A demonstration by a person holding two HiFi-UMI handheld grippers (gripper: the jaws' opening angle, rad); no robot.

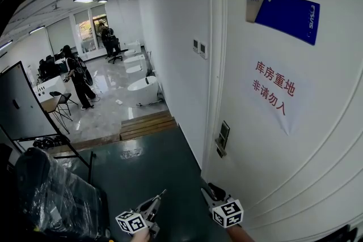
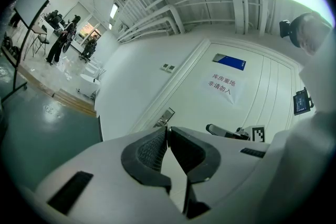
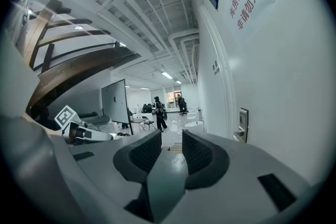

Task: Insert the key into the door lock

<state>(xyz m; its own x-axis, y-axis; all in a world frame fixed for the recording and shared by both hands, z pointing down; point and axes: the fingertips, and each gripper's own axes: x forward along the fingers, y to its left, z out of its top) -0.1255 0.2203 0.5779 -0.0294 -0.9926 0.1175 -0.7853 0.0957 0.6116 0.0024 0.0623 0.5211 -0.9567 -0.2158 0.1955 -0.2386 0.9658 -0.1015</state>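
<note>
Now facing a white door (image 1: pixel 295 144), with the door lock (image 1: pixel 222 140) sitting on its left edge, well below a paper notice (image 1: pixel 274 89) in red characters and a blue sign (image 1: pixel 286 15).

Holding both grippers low in the head view, side by side, pointing toward the door and short of it, the right one nearer the door and the lock up ahead of it, neither touching anything.

Holding the left gripper (image 2: pixel 167 131) closed, ribbed pads meeting at the tips. Showing only a thin pale sliver right at those tips, too small to call the key, so not placing the key for certain in any view. Catching the lock just above and beyond those tips in the left gripper view.

Holding the right gripper (image 3: pixel 169 140) parted, with a clear gap between the pads and nothing in it, only room and floor (image 1: pixel 153 164) showing through. Catching the lock at the right of that view.

Standing on dark green flooring, with wooden steps (image 1: pixel 144 124) farther back, a wall switch (image 1: pixel 199 48) beside the door frame, a plastic-wrapped bundle (image 1: pixel 57 195) at lower left, and a person (image 1: pixel 79 79) standing well away.
</note>
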